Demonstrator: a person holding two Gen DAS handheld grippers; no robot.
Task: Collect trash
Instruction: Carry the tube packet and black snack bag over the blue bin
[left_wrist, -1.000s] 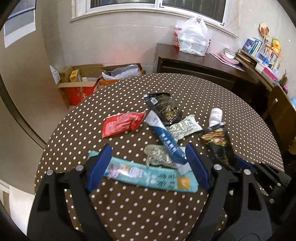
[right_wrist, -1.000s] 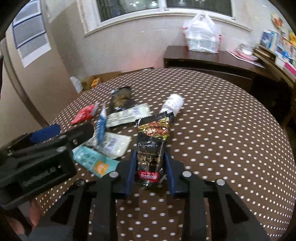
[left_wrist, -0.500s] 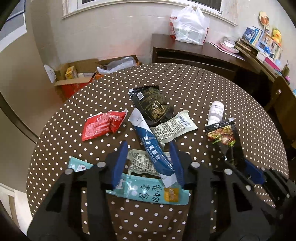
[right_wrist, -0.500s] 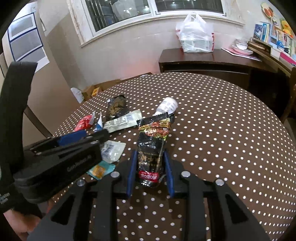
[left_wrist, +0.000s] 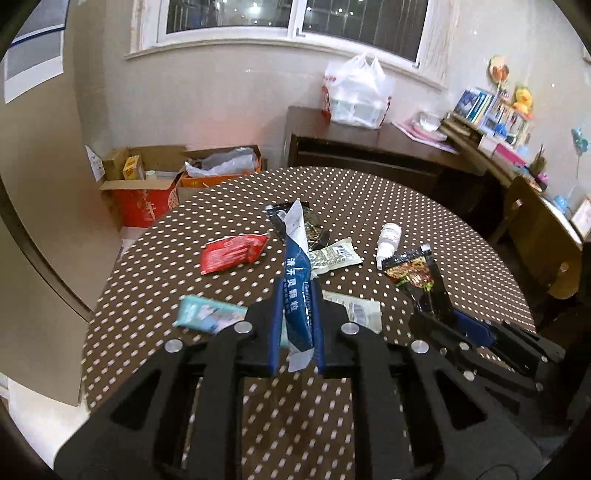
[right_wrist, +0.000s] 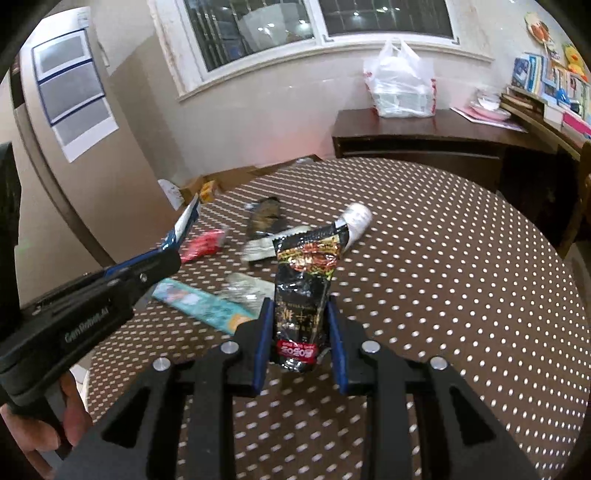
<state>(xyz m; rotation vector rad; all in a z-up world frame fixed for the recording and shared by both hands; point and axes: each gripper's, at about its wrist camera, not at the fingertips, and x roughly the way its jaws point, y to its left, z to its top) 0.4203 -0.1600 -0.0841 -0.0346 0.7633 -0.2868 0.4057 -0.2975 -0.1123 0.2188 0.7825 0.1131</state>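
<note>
My left gripper (left_wrist: 297, 325) is shut on a long blue wrapper (left_wrist: 297, 273) and holds it lifted above the polka-dot table (left_wrist: 369, 192); it also shows in the right wrist view (right_wrist: 162, 254). My right gripper (right_wrist: 299, 343) is shut on a black snack packet (right_wrist: 304, 284), raised off the table; the packet also shows in the left wrist view (left_wrist: 421, 280). On the table lie a red wrapper (left_wrist: 232, 253), a teal wrapper (left_wrist: 207, 314), a dark wrapper (left_wrist: 314, 229), a pale wrapper (left_wrist: 336, 254), a clear wrapper (left_wrist: 354, 308) and a small white bottle (left_wrist: 388, 240).
Open cardboard boxes (left_wrist: 147, 184) stand on the floor beyond the table's far left. A dark sideboard (left_wrist: 369, 147) with a white plastic bag (left_wrist: 354, 96) is behind the table. A wooden chair (left_wrist: 535, 236) stands at the right.
My left gripper closed on the blue wrapper and lifted it off the table. My right gripper kept its hold on the black packet and rose as well.
</note>
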